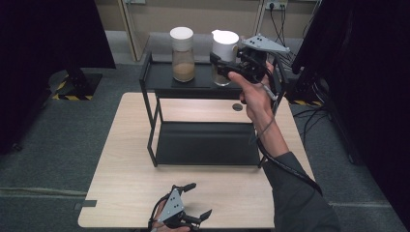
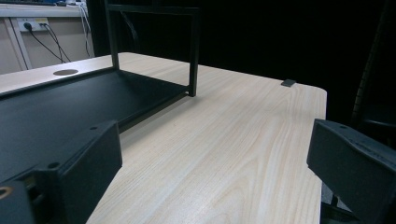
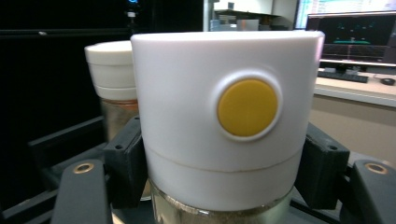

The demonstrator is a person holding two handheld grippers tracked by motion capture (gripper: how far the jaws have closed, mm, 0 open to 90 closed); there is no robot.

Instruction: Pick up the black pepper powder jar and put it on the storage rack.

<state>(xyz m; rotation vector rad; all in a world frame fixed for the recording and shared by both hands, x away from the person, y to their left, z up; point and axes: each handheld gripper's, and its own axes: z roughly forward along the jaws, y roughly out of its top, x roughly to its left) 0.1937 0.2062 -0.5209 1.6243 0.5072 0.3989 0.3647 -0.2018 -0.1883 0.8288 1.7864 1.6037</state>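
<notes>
On the rack's top shelf, the right gripper clasps the right-hand jar at its smooth white lid, likely slippery over heavy, breakable glass, while the left gripper rests wide on the counter.

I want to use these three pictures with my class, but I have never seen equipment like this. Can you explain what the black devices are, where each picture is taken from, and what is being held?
A person holds a hand-held gripper in each hand. The high view looks down on a wooden table bearing a black two-level shelf. The other two pictures come from cameras riding on the grippers. The right hand-held gripper has its jaws on both sides of a white-lidded jar on the top shelf, beside a second jar. The left hand-held gripper rests open near the table's front edge, holding nothing.
</notes>
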